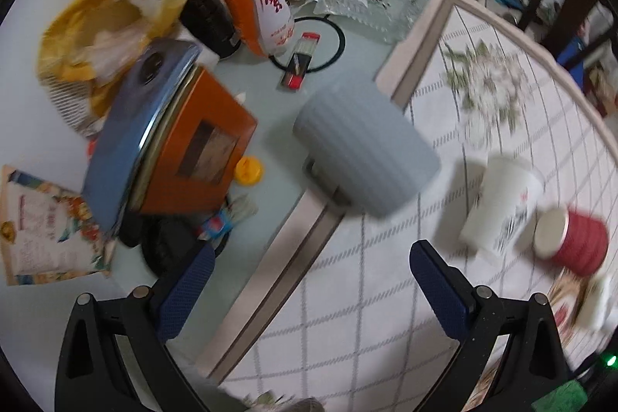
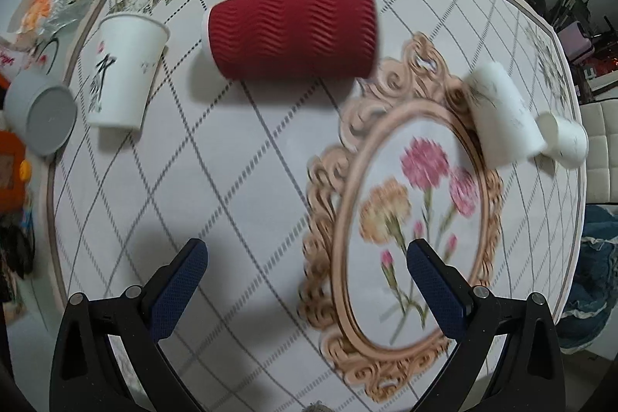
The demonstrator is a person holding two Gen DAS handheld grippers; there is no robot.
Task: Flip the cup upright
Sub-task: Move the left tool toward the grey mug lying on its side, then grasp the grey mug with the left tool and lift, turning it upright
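We see red cup [image 2: 290, 27] on side, white cup [image 2: 125, 70] upright; left gripper [image 1: 311, 290], right gripper [image 2: 307, 286] fingers wide, holding nothing.

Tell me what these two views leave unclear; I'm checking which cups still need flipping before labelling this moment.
- Red ribbed cup, right wrist view: on its side, motion-blurred; its mouth faces away.
- Two white cups at the right, right wrist view: smeared, orientation uncertain.
- Grey ribbed cup, left wrist view: blurred, mouth not visible.
- Print on the white paper cup: too small to read.
- Left gripper and right gripper: both open, empty.
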